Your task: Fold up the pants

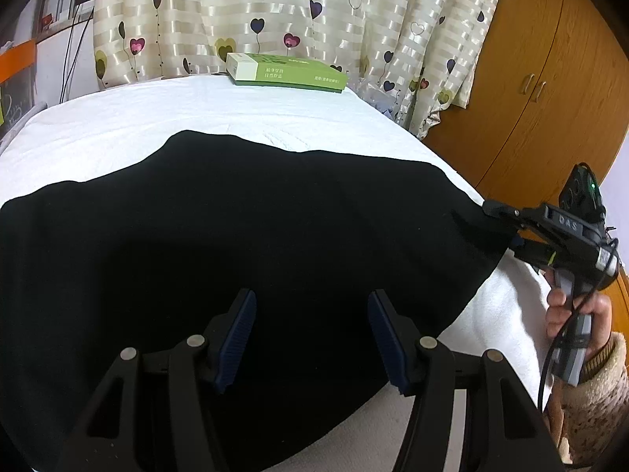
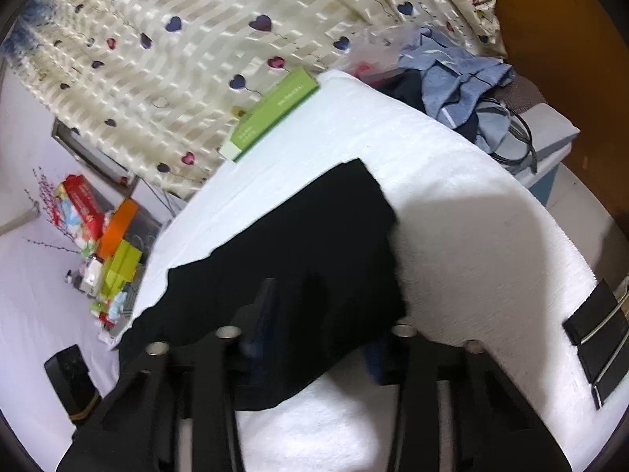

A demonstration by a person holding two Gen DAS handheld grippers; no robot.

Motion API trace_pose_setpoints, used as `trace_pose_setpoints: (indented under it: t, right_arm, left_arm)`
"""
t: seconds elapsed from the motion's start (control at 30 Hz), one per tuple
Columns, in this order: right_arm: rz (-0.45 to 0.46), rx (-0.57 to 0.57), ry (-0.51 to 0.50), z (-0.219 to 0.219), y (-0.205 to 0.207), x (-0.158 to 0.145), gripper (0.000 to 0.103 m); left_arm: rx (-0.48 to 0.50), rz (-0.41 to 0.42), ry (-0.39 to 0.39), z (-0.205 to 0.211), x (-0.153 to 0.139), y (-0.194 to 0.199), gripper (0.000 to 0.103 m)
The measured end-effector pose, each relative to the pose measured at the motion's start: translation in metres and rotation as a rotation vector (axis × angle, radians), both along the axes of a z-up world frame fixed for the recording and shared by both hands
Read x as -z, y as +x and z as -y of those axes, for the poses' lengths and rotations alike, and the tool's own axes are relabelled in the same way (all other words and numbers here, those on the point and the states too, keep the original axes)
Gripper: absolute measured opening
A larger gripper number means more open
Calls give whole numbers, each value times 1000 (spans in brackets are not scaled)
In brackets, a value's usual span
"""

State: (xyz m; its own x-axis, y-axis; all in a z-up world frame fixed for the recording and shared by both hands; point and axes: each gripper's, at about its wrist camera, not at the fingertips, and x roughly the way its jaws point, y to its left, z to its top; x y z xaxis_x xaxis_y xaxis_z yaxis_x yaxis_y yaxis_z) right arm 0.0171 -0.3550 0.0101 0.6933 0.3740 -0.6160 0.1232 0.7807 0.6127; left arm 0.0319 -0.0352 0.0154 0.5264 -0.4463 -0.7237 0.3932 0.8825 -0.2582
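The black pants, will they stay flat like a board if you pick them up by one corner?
Probably not. The black pants lie limp on the white cloth, following its surface, so they would likely droop and hang. They look like soft fabric, so likely light. The right gripper sits at their edge, and that corner would probably lift first while the rest drags.

- We list pants (image 1: 236,244) spread on the table (image 1: 118,118).
- Box (image 1: 287,72) at the table's far edge, behind the pants, before the curtain (image 1: 275,4).
- Wardrobe (image 1: 542,90) right of the table.
- Right gripper (image 1: 499,216) at the pants' right edge; left gripper (image 1: 310,338) over their near part.
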Motion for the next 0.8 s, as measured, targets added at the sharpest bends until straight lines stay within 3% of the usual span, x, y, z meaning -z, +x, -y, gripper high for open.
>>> trace_pose_setpoints:
  t: [0.07, 0.17, 0.27, 0.43, 0.6, 0.8]
  right_arm:
    - [-9, 4, -9, 1, 1, 2, 26]
    - [10, -10, -20, 0, 2, -4, 12]
    - [67, -69, -100, -15, 4, -20, 9]
    - [140, -175, -226, -49, 6, -36, 9]
    - [152, -249, -276, -72, 10, -31, 8]
    - [147, -297, -316, -85, 10, -26, 8]
  left_arm:
    - [2, 1, 2, 2, 0, 0, 62]
    - [7, 0, 5, 3, -1, 0, 62]
    - [13, -10, 0, 3, -2, 3, 62]
    - [27, -46, -79, 4, -12, 18, 62]
    - [67, -33, -134, 15, -30, 34, 62]
    - [116, -118, -276, 35, -34, 68, 66]
